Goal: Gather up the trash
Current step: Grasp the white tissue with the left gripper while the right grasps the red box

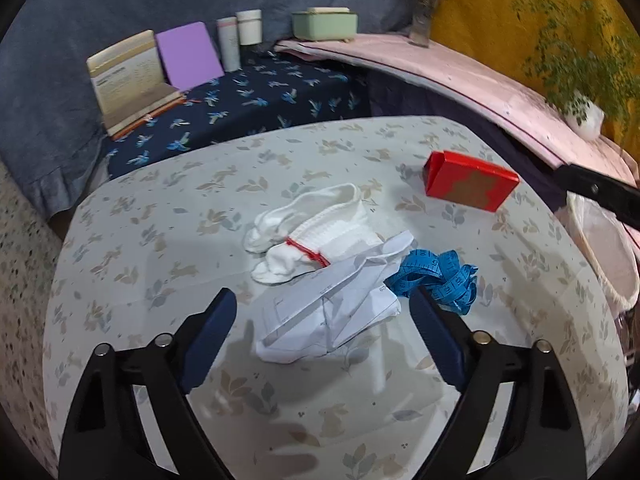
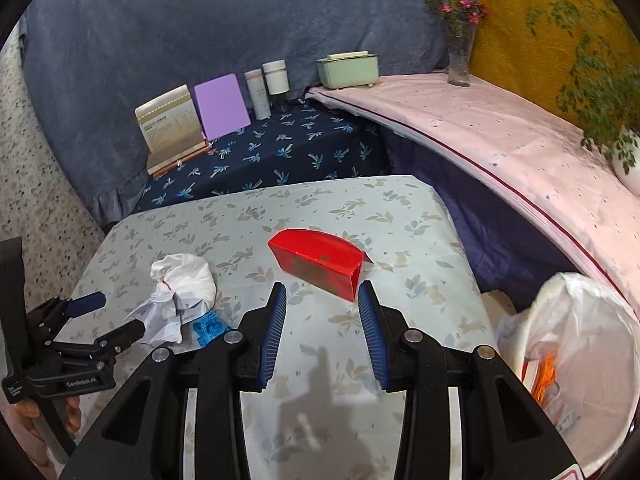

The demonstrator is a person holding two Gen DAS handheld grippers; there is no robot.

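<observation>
The left gripper (image 1: 324, 308) hangs low over the desk (image 1: 160, 208) with its jaws spread wide, released, the crumpled paper (image 1: 332, 312) lying on the cloth between them but untouched by either pad. Just behind the paper sits a bundle of white socks (image 1: 316, 228) tied with a red band, and a blue tape measure (image 1: 440, 276) is heaped against the paper's right side. A red box (image 1: 468, 180) lies apart from these, toward the far right corner of the desk.

The right gripper (image 2: 322, 296) is partly parted and grasps nothing; the red box (image 2: 320, 264) lies just beyond its tips. Only this view shows the bin (image 2: 580, 360) fully: it stands off the right edge of the desk, lined with a white bag, with orange scraps inside. It also shows the left gripper (image 2: 108, 316) from the side, and part of a hand (image 2: 40, 420) on its handle. The left view catches only the bin's rim and a black piece of the other gripper at its right edge.

On the shelf behind stand a calendar (image 1: 128, 80), a purple card (image 1: 188, 56) and a green box (image 1: 324, 24).
</observation>
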